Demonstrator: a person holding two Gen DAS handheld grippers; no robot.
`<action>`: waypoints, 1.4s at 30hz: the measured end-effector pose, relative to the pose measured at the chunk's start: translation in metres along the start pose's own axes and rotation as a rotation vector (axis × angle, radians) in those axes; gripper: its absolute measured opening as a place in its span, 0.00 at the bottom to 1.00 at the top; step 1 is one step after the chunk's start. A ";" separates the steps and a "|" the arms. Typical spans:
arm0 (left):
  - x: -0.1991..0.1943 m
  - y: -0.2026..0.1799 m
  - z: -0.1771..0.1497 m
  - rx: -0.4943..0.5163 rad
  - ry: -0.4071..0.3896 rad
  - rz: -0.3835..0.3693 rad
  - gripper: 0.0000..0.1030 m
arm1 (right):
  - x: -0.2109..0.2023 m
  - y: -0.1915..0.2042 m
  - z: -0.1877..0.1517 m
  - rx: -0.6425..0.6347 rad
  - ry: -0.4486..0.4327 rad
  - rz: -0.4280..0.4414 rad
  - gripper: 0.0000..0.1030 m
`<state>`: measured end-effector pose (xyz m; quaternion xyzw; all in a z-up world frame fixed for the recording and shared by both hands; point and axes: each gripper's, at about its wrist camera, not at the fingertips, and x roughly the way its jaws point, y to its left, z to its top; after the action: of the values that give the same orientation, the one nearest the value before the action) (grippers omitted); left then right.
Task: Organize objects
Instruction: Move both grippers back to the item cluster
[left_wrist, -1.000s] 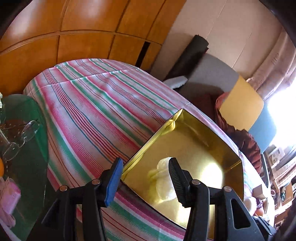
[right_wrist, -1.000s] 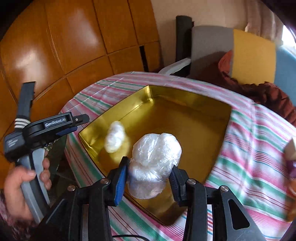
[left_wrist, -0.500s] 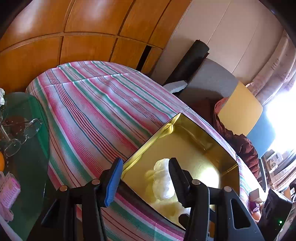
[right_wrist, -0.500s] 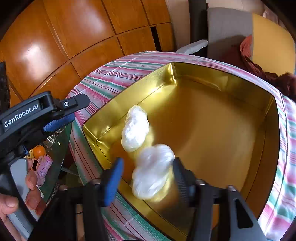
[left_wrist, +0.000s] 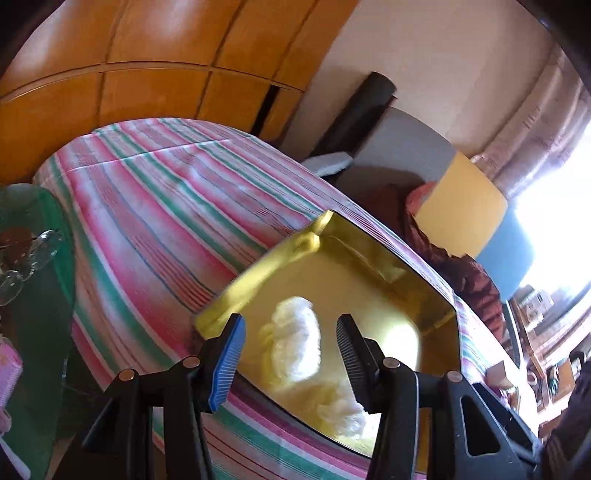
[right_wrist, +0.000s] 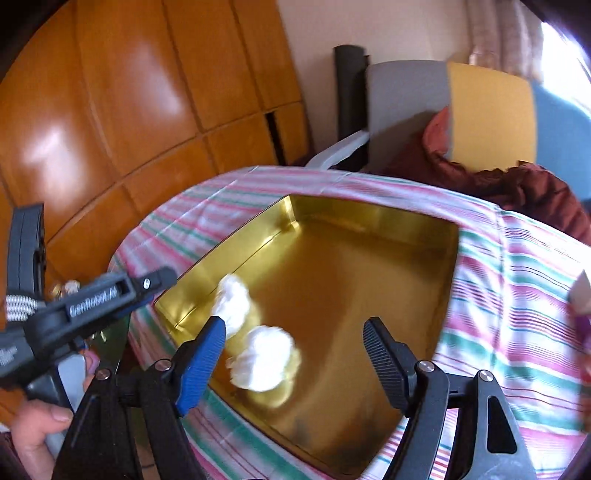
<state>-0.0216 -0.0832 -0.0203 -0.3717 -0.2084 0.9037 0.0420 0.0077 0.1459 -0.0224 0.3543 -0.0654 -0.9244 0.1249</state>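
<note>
Inside gold tin (right_wrist: 369, 236), 2 plastic bundles (right_wrist: 264, 363), "GenRobot.AI" tongs (right_wrist: 122, 291) parted

A glossy orange-brown wooden panelled wall (right_wrist: 122, 122) fills the far left of both views, with a dark narrow gap between two of its panels. To its right a plain cream wall (left_wrist: 424, 66) runs toward a pale patterned curtain (left_wrist: 535, 136) beside a bright window. A black rolled cylinder (right_wrist: 349, 85) leans upright against that wall, just beside a chair back in grey, yellow and blue blocks (right_wrist: 487, 107). A crumpled dark red cloth (right_wrist: 517, 188) lies heaped in front of the chair. At the near left, a green glass side table (left_wrist: 33, 369) carries a pair of clear-rimmed spectacles (left_wrist: 26, 258) and a small pink object (left_wrist: 7, 373).
</note>
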 end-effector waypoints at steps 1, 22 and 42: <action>0.000 -0.004 -0.001 0.014 0.006 -0.013 0.50 | -0.004 -0.006 0.001 0.017 -0.007 -0.013 0.76; -0.013 -0.134 -0.081 0.462 0.172 -0.373 0.50 | -0.091 -0.160 -0.063 0.273 -0.016 -0.343 0.76; -0.011 -0.190 -0.142 0.627 0.345 -0.467 0.50 | -0.179 -0.354 -0.111 0.460 -0.020 -0.776 0.83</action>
<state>0.0695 0.1362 -0.0256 -0.4295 0.0081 0.8142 0.3907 0.1454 0.5317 -0.0641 0.3622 -0.1329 -0.8677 -0.3135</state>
